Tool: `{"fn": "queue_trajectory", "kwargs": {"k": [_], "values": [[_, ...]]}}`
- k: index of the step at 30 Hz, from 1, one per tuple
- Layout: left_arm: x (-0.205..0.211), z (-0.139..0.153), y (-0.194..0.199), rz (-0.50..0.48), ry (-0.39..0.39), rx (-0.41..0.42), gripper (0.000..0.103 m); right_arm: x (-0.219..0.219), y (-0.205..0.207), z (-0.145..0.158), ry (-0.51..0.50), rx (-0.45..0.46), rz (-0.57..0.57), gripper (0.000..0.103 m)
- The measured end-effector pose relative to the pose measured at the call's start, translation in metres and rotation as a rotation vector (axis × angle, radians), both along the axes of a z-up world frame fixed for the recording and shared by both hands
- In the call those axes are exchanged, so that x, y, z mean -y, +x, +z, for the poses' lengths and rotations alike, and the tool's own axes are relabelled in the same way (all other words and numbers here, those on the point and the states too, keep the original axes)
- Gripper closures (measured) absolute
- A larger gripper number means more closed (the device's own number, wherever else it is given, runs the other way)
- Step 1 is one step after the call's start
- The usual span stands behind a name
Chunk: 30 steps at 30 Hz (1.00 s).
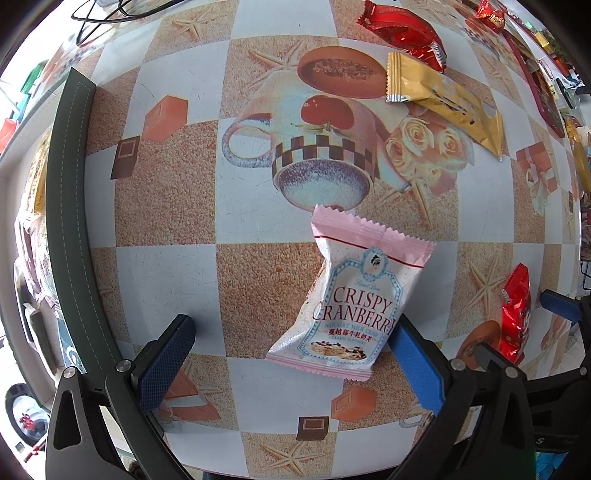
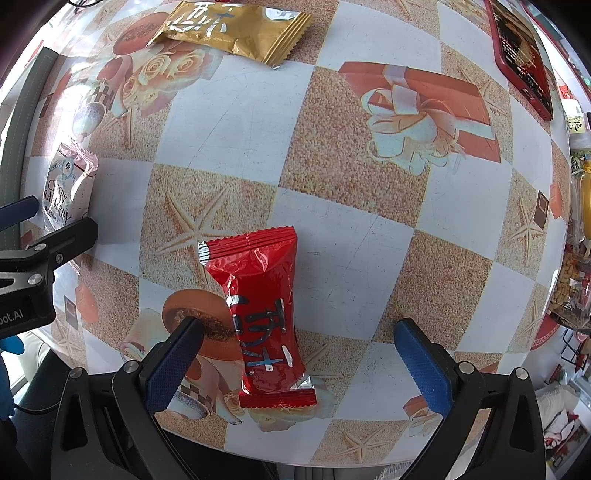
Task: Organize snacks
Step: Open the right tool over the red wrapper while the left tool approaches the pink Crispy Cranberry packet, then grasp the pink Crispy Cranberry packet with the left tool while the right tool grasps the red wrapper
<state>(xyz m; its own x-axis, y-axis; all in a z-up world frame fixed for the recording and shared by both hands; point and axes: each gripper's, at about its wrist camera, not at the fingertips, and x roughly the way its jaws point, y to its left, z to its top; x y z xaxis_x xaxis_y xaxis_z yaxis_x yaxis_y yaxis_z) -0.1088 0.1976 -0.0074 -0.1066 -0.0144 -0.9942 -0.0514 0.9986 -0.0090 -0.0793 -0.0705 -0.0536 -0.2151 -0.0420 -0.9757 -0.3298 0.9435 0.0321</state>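
Note:
A pink-and-white cranberry nougat packet [image 1: 351, 295] lies flat on the patterned tablecloth [image 1: 166, 206], between the fingers of my left gripper [image 1: 291, 354], which is open; the packet's lower right corner sits against the right finger. The same packet [image 2: 68, 184] shows at the left edge of the right wrist view. A small red packet [image 2: 264, 317] lies between the wide-open fingers of my right gripper [image 2: 299, 354], nearer the left one. This red packet [image 1: 515, 314] also appears at the right in the left wrist view. A gold packet [image 1: 447, 99] [image 2: 236, 31] and a larger red packet [image 1: 402, 29] lie farther back.
A dark green box rim [image 1: 64, 221] runs along the table's left side with snacks behind it. A red phone [image 2: 522, 51] lies at the far right. Black cables [image 1: 110, 11] lie at the far left. Jars and bags [image 2: 576, 258] crowd the right edge.

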Motion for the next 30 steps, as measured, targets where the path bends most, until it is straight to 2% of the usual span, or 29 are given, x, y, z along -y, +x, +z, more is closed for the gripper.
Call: {"fn": "queue_trajectory", "kwargs": {"k": [30], "values": [[0.0004, 0.0002, -0.0007, -0.003, 0.001, 0.013, 0.0, -0.0053, -0.0011, 0.0027, 0.002, 0.004, 0.004, 0.0]]}}
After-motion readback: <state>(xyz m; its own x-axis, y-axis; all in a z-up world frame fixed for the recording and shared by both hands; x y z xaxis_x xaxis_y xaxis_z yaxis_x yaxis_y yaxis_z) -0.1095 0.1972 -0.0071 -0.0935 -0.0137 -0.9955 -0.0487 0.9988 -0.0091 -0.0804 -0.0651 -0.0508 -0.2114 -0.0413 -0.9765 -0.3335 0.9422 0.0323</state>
